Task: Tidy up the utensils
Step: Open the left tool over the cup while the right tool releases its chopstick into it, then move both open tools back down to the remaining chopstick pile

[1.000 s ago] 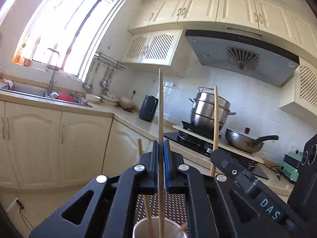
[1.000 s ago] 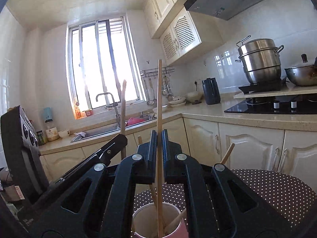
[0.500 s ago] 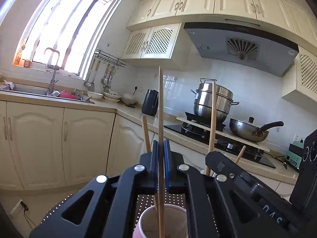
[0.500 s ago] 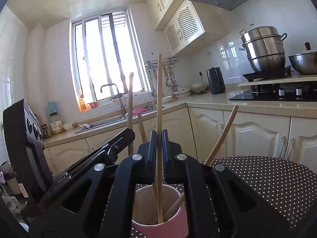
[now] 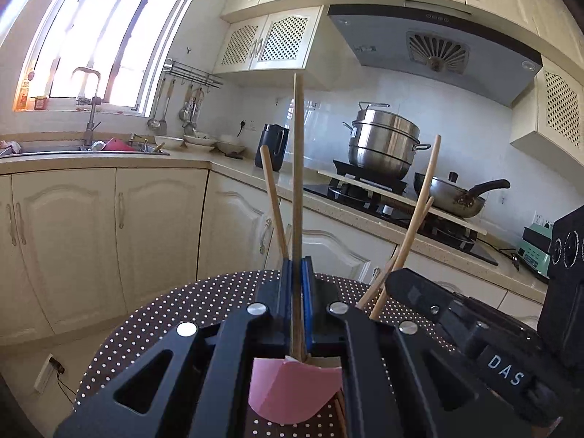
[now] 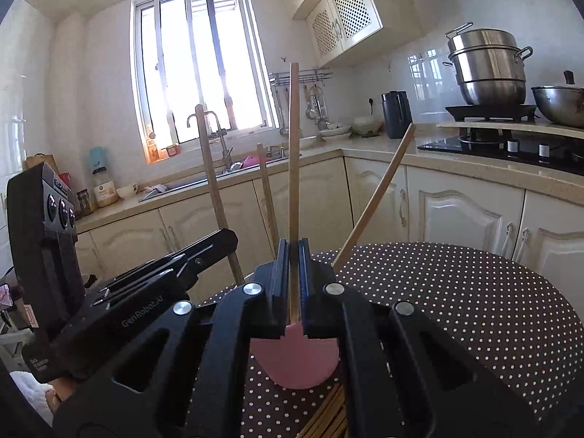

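Chopsticks are what I hold: my left gripper (image 5: 296, 284) has its fingers clamped on one upright chopstick (image 5: 297, 182) and my right gripper (image 6: 291, 266) on another (image 6: 293, 168), both over the pink cup (image 6: 295, 361) (more sticks lean inside) on the dotted counter (image 6: 456, 292).

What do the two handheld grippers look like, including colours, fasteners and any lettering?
Both are matte black plastic with triangular cut-outs and round silver screw heads. The left gripper has blue finger pads; its body reads "GenRobot.AI" in the right wrist view. The right gripper has dark pads edged in blue, and its body shows white "DAS" lettering in the left wrist view. No cables or sleeves are visible.
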Available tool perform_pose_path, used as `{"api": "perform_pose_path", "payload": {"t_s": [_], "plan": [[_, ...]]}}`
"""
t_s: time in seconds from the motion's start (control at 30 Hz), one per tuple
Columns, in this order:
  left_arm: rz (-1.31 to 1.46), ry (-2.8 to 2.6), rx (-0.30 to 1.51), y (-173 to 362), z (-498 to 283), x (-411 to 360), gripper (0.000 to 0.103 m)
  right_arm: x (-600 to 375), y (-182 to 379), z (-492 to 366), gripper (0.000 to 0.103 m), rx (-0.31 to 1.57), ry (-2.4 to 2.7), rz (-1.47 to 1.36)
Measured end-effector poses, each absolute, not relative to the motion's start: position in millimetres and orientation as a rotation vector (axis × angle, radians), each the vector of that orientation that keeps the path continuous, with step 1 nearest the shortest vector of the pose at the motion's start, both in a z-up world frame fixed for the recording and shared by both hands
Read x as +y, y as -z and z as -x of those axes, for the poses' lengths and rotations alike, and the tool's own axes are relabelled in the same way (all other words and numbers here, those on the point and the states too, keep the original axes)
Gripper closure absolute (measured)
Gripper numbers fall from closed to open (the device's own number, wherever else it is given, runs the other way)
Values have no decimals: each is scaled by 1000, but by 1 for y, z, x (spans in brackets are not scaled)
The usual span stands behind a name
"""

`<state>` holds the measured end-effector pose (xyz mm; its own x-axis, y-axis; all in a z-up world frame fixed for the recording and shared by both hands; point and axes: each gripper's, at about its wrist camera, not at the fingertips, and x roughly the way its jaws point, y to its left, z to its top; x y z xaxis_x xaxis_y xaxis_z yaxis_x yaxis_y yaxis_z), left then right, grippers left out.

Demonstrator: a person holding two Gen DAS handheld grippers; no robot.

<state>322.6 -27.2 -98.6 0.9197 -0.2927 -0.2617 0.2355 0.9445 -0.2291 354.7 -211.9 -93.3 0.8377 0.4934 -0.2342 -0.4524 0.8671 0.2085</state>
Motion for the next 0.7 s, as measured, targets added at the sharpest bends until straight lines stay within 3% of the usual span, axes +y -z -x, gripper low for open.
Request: {"api": "perform_pose_path", "payload": {"t_s": [0.13,0.17,0.2,0.27,0.3,0.37,0.4,0.7], "plan": [[177,262,327,101,-315,-26,95,-208,96,-349,97,319,-505,-137],[171,257,332,100,-313,-26,89,-207,95,-348,97,324,-505,-137],[166,250,331,100,-309,-25,76,-207,95,-346,97,328,-503,-140],[156,240,321,98,-301,-24,69,-208,93,-344,93,347,-497,-148],[148,240,319,97,-298,-23,68,-208,92,-343,84,356,-492,-152],[130,239,327,95,-291,-23,67,-209,89,-337,55,345,-470,-154],[124,234,327,93,-289,-24,65,-210,86,-333,47,332,-459,-154],[85,203,305,77,-251,-19,55,-221,66,-293,47,295,-436,-151]]}}
